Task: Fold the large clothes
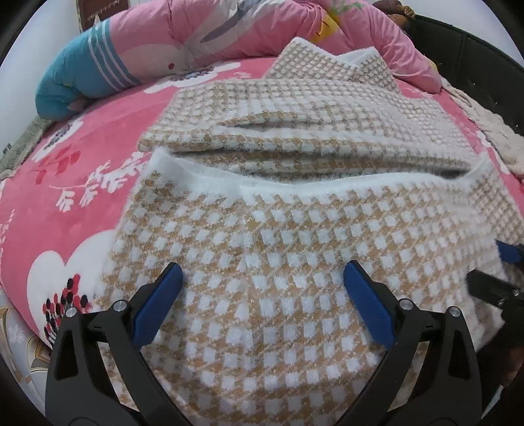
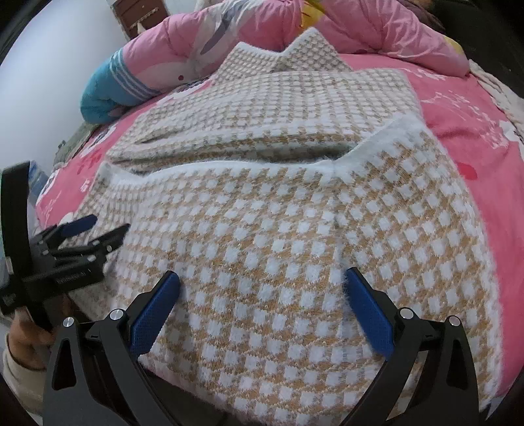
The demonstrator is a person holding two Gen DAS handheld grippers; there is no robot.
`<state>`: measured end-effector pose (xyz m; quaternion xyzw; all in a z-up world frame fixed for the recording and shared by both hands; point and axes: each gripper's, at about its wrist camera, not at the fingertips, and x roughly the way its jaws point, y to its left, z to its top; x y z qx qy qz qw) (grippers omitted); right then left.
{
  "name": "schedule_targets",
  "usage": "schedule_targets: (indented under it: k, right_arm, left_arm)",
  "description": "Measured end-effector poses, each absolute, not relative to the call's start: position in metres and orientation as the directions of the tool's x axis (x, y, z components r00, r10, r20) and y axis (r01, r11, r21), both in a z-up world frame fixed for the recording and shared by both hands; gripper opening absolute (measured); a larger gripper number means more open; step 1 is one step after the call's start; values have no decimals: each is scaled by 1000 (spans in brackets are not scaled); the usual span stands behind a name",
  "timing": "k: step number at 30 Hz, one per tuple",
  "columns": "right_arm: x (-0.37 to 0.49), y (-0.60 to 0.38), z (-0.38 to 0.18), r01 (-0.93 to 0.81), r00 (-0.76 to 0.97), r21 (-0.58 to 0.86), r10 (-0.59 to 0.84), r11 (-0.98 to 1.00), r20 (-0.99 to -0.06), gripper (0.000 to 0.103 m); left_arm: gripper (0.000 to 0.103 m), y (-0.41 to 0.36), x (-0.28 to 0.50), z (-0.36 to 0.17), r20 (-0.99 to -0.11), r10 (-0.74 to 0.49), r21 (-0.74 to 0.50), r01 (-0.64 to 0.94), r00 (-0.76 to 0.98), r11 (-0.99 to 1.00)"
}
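Sweater lay on the bed, spread across the middle of it and reaching down to the near edge. It was fuzzy and soft, with small white squares on a tan ground, like a checkerboard. A fluffy white band ran along one edge of it. The near part was folded up over the rest, so the white band sat on top, across the middle. Behind the band there were more folded layers stacked flat, and two pointed corners stuck up at the far end.

The bed had a pink cover with white flowers and a white heart shape. A puffy pink quilt was bunched along the far edge of the bed. A blue pillow with white stripes lay at the far left corner.

The left gripper was over the near part of the sweater, its blue fingers spread wide apart and holding nothing. The right gripper was beside it over the same fold, also spread wide and empty. A hand held the left gripper's handle at the near edge.
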<state>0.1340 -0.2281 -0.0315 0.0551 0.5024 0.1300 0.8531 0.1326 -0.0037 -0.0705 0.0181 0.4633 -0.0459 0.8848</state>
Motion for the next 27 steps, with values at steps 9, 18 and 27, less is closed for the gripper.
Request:
schedule_targets:
  k: [9,18,27]
  right_arm:
    - [145,-246,25,-260,508,290,386,921,-770,97]
    - [235,-278,82,-279,550,259,375,925,-746,97]
    - [385,-284,72,-217,517,311,379,925,-768,97]
  left_arm:
    - [95,0,141,11,-665,-90,34,151,741,988]
    - [95,-9,236,60,-569,-193,-39,208,800,977]
    - [95,-34,399,34,-659,-385,-300,243,647,922]
